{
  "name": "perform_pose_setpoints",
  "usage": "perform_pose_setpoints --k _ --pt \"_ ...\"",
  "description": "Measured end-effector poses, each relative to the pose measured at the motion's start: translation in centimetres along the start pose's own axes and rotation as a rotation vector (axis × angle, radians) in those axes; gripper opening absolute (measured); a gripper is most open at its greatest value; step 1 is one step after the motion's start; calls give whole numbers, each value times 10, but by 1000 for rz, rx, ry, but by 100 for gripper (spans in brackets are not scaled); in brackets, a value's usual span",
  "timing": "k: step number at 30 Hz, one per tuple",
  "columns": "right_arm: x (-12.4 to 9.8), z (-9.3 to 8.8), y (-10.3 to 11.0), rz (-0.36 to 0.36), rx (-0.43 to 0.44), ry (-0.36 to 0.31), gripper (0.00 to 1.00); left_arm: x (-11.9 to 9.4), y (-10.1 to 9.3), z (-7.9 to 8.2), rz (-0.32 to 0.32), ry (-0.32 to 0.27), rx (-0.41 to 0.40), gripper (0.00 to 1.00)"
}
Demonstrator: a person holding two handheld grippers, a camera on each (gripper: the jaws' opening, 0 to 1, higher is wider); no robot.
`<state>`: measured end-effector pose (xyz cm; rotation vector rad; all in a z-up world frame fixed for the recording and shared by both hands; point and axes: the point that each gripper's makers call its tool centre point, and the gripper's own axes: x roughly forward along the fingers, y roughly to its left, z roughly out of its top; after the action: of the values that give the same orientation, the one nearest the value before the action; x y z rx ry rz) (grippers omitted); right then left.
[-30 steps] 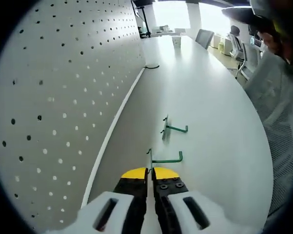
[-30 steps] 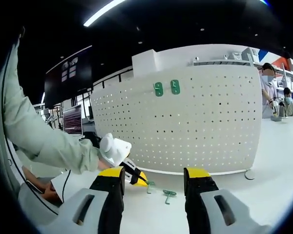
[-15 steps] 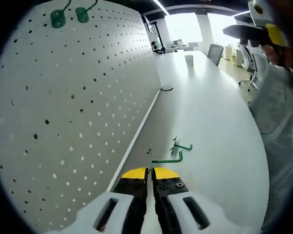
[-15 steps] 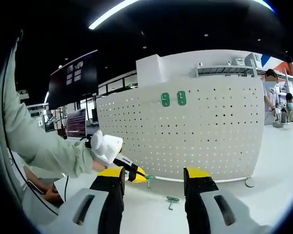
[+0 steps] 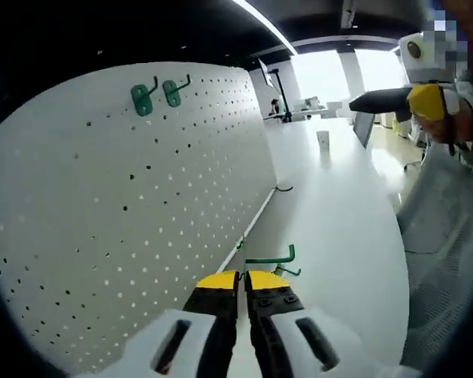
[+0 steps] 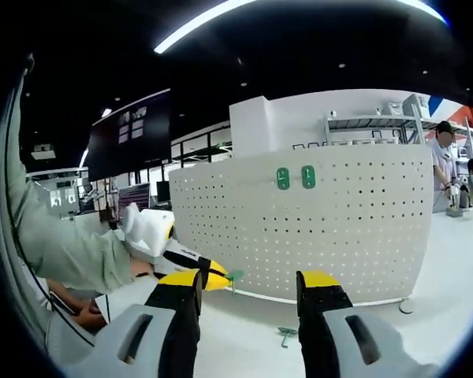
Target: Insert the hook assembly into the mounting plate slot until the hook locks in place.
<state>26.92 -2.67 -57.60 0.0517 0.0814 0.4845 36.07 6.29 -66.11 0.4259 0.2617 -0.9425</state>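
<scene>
Left claw (image 5: 243, 277) is clenched on a green hook (image 5: 270, 257), its yellow-tipped jaws pressed tight together at 6 o'clock of the left gripper view, the hook's wire arm sticking out toward 3 o'clock just above the tips. The white pegboard (image 5: 126, 213) sweeps across the 9 o'clock side, standing upright on the white worktop (image 5: 331, 213), and two green hooks already mounted (image 5: 158, 94) sit side by side high on it, near 11 o'clock. Over at 2 o'clock, the other gripper hangs in the air above the worktop. Switch to the right gripper view: the right claw (image 6: 249, 285) is released, jaws well apart with nothing between them, facing the pegboard head-on. At 9 o'clock there, a sleeve (image 6: 55, 244) leads to the left claw carrying its hook toward the board's edge. Down at 6 o'clock, between the open jaws, a second loose hook (image 6: 287, 335) lies flat on the worktop, in front of the board's foot.
</scene>
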Motion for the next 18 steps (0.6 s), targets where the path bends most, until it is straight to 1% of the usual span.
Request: perform_pose_setpoints --k 3,5,6,10,11,12,13,15,16,17,18 --pt "-2 5 3 7 -3 -10 46 -13 -1 13 21 -51 -7 4" --pt "-2 6 4 8 -8 -12 46 -20 -3 21 37 -84 -28 4" --pt "-2 7 5 10 -7 -14 46 -26 -3 28 52 -113 -42 4" --pt "-4 12 9 19 -11 -23 46 -44 -7 47 82 -195 -64 4" --pt "-4 13 11 23 -10 -26 46 -45 -7 49 87 -204 -64 4" --pt "-4 14 12 26 -11 -28 46 -50 -8 54 97 -236 -70 4" --pt "-5 16 14 29 -14 -31 46 -54 -8 58 101 -254 -77 4" --pt "-5 17 16 34 -13 -36 46 -62 -9 66 118 -306 -114 4" --pt "-5 18 18 38 -14 -37 46 -65 -8 69 126 -324 -123 4" --pt "-5 19 19 39 -17 -40 46 -69 -7 71 153 -330 -122 4" --pt "-6 19 19 42 -16 -39 46 -72 -9 74 163 -339 -105 4"
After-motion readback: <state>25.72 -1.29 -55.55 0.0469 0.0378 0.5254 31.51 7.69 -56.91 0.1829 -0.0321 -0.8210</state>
